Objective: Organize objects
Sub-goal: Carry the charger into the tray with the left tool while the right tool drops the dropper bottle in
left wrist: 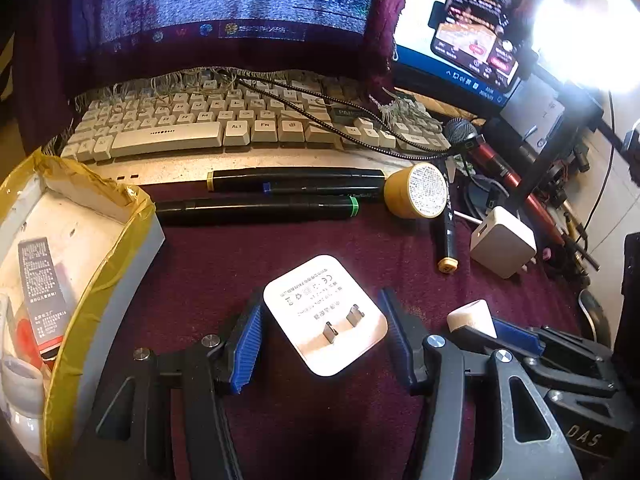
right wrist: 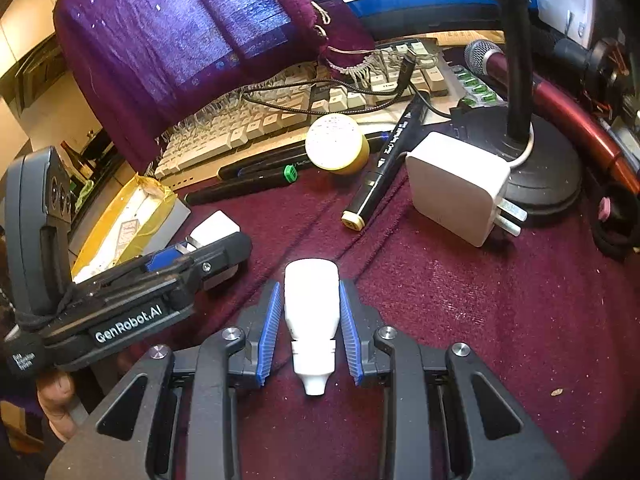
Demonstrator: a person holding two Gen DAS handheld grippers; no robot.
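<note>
The left gripper's (left wrist: 326,336) fingers straddled the white charger (left wrist: 326,314) mid-cloth without yet pinching, so closing squarely on its flat sides seemed wise, while only the right wrist view showed the right gripper (right wrist: 310,328) clenched on the small white bottle (right wrist: 312,316).

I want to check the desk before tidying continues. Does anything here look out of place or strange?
Yes. A fringed purple cloth hangs over the monitor and onto the keyboard, covering its back rows. A braided cable lies across the keys. The small yellow jar lies on its side against the markers.
</note>
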